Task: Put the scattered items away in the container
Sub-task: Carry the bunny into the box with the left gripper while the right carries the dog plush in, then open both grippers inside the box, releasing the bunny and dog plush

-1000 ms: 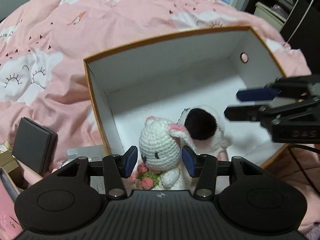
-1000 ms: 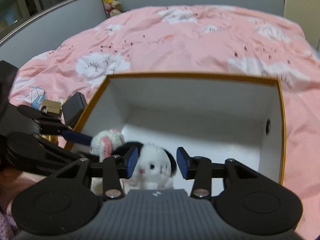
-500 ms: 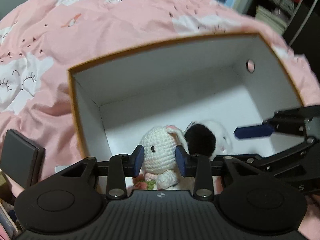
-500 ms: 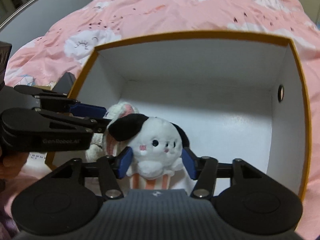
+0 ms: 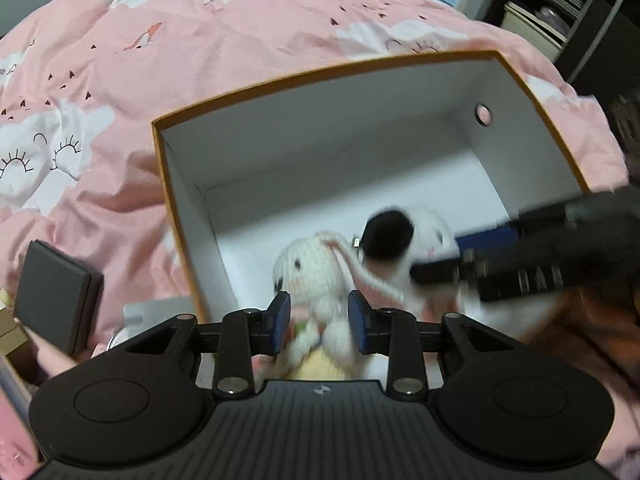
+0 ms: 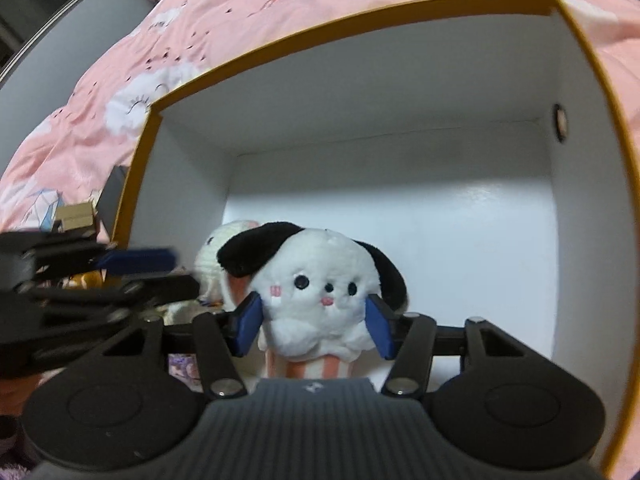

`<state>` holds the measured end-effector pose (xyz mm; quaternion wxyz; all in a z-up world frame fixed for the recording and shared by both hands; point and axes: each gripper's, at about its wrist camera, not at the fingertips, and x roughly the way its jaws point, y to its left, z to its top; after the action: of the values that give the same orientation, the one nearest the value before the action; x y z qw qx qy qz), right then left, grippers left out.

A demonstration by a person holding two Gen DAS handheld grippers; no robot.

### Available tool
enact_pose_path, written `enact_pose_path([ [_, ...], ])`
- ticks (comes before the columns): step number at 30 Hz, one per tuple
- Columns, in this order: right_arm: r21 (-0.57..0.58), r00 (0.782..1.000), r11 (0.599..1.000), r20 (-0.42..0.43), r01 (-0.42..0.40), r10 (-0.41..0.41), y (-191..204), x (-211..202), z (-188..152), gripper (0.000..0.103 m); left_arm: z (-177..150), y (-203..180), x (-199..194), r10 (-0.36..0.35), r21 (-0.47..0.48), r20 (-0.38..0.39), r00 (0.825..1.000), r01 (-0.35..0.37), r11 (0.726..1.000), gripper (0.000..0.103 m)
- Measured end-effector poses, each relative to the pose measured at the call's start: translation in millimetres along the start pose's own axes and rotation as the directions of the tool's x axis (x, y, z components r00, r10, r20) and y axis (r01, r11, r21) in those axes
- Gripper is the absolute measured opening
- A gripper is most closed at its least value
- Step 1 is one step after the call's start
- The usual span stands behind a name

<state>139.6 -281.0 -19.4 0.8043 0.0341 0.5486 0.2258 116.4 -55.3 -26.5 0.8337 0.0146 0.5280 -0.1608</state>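
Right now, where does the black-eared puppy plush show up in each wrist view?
Left wrist view: black-eared puppy plush right of centre, low in the box, behind the crochet bunny.
Right wrist view: bottom centre, between the right gripper pads.
Shared landmark: the round hole in the box wall.

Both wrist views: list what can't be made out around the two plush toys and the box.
- Crochet bunny, left wrist view: motion-blurred; lower body hidden behind the left gripper.
- Same bunny, right wrist view: mostly hidden behind the black-eared plush dog.
- Plush dog's base, right wrist view: cut off by the right gripper, so whether it rests on the floor of the box is unclear.
- Right gripper, left wrist view: blurred.
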Motion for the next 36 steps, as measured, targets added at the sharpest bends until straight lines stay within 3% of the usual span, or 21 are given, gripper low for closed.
enact_pose_path([
  [6,0.044,1.0,0.999,-0.007,-0.009,0.01,-4,-4,-3,0.056,-12,-2,3,-0.059,-0.004,-0.028,0.998,0.059,0.998,0.036],
  [9,0.081,0.998,0.995,-0.014,-0.055,0.056,-3,1,-4,0.054,-10,-3,4,-0.097,-0.011,-0.031,0.995,0.097,0.995,0.036],
  [10,0.101,0.996,0.992,-0.021,-0.08,0.083,-4,3,-4,0.053,-10,-1,4,-0.125,-0.023,-0.036,0.992,0.124,0.992,0.031],
  [13,0.157,0.988,0.976,-0.029,-0.148,0.155,-3,9,-4,0.042,-14,5,7,-0.175,-0.071,-0.053,0.983,0.171,0.983,0.029],
  [20,0.135,0.989,0.981,-0.033,-0.139,0.145,2,16,3,0.041,-16,6,-5,-0.136,-0.081,-0.018,0.991,0.134,0.988,0.029],
  [24,0.098,0.992,0.989,-0.03,-0.115,0.119,7,13,2,0.041,-16,3,-13,-0.069,-0.066,0.011,0.998,0.069,0.995,0.03],
  [36,-0.025,0.998,1.0,0.063,0.002,0.0,27,-19,-12,0.042,-30,6,-47,0.017,-0.1,0.091,0.996,-0.008,0.995,0.034],
])
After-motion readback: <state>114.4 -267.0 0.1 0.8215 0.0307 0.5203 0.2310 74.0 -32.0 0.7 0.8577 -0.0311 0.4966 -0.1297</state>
